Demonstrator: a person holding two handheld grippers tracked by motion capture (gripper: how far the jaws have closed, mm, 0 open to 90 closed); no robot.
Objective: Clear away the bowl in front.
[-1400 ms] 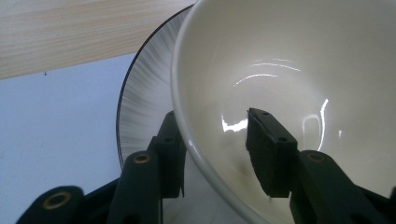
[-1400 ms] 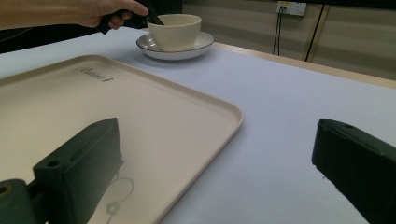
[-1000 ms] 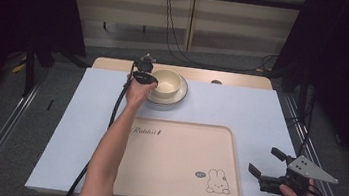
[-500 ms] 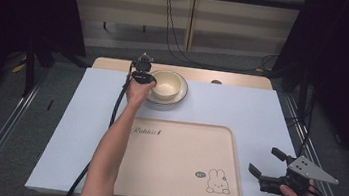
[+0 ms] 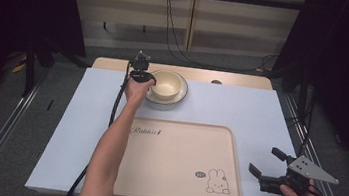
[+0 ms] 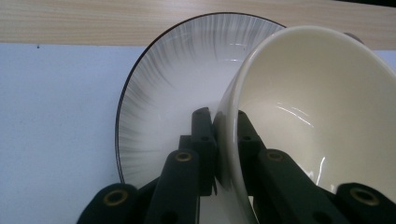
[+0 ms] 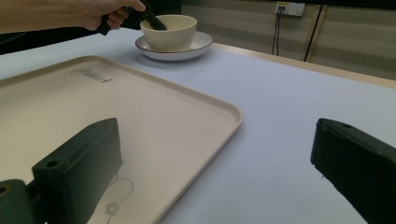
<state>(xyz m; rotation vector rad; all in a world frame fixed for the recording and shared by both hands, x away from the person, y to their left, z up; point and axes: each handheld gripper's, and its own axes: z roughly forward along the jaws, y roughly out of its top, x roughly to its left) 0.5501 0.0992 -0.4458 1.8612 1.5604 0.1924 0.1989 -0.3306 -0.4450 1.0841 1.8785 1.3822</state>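
Bowl point(image 5: 166, 84) sits on a plate point(image 5: 180, 97) at the far edge of the worktop point(image 5: 260, 118), its near-left rim pinched by the left claw point(image 5: 145, 78); a tray point(image 5: 179, 164) waits nearer the person, likely its destination. Left gripper view: the jaws have just closed, one inside the bowl point(image 6: 327, 116) wall, one outside above the plate point(image 6: 163, 102). Right gripper view: the right claw point(image 7: 210, 172) gapes wide and empty beside the tray point(image 7: 140, 121), probably standing by.

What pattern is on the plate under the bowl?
Fine grey radial streaks with a dark rim on the plate, clearest in the left gripper view.
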